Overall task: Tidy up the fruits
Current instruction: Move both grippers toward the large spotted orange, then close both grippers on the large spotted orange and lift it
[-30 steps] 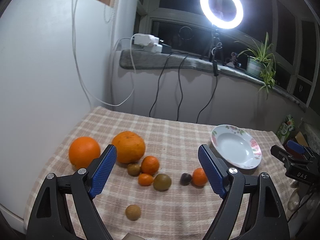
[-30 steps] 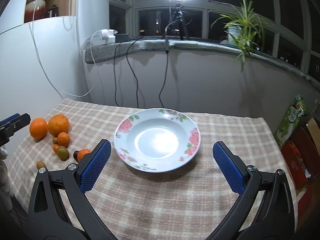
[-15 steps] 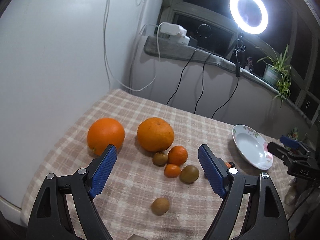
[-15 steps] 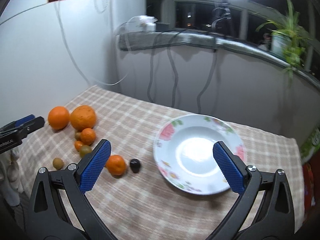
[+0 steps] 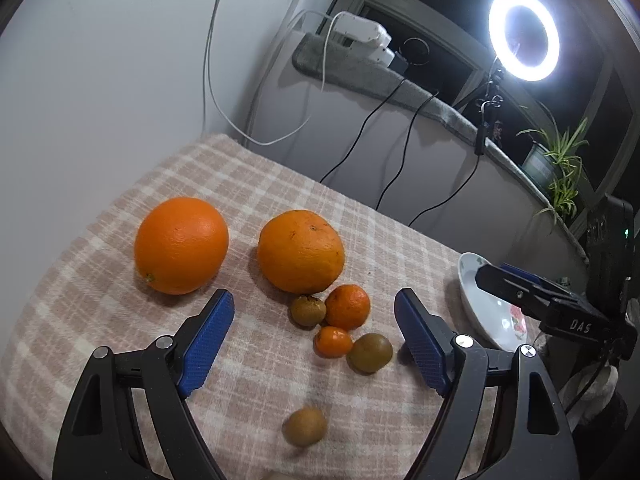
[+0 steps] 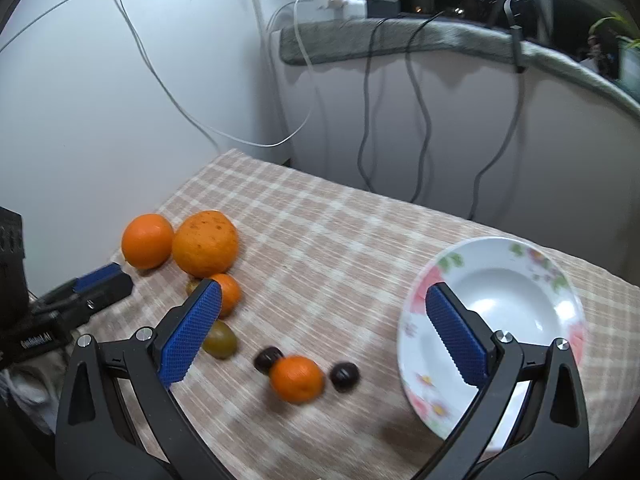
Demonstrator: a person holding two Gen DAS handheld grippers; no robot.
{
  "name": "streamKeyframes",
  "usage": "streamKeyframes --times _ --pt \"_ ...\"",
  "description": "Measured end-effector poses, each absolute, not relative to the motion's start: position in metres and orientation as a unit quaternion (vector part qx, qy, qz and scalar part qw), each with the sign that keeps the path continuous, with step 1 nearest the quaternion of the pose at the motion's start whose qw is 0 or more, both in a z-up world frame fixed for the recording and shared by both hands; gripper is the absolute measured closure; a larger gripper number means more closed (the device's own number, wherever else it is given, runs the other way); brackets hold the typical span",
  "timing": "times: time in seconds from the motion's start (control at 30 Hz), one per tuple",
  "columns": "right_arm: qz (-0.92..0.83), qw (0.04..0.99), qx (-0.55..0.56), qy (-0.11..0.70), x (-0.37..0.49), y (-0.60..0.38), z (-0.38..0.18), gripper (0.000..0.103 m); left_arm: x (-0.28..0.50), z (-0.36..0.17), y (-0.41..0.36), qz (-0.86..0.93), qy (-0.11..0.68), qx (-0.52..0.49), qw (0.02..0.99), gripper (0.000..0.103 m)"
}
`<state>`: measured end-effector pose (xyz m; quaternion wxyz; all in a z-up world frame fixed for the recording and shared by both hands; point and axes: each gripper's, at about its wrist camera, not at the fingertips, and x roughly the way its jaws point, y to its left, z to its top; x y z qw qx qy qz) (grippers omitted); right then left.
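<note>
Checked cloth carries the fruit: two big oranges at the left, small mandarins and greenish fruits clustered by them. One mandarin lies between two dark fruits, near the empty flowered plate. Left gripper and right gripper both gape wide, holding nothing. White letters "DAS" mark the right gripper's arm in the left view.

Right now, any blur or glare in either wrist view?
Left wrist: ring light blown out, nearest small brown fruit smeared. Right wrist: motion blur across tablecloth and plate rim; strong fisheye bending in both.
</note>
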<state>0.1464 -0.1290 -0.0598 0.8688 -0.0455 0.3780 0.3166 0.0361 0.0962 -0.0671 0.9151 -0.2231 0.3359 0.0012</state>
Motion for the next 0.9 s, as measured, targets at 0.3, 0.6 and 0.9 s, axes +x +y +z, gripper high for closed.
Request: streamKeyframes --times 0.3,0.6,0.9 --pt "0.372 0.822 -0.029 0.431 0.181 -0.081 -0.076 0.000 0.064 -0.083 0.101 -0.013 0.360 -0.230 0.904 0.036" --pt "0.409 0.779 0.001 0.475 0.201 -0.045 -0.094 0.010 0.082 -0.091 0.104 -0.007 0.374 -0.224 0.900 0.043" --pt "0.425 0.764 -0.003 0.485 0.207 -0.020 -0.102 0.010 0.093 -0.100 0.108 -0.007 0.383 -0.231 0.895 0.044"
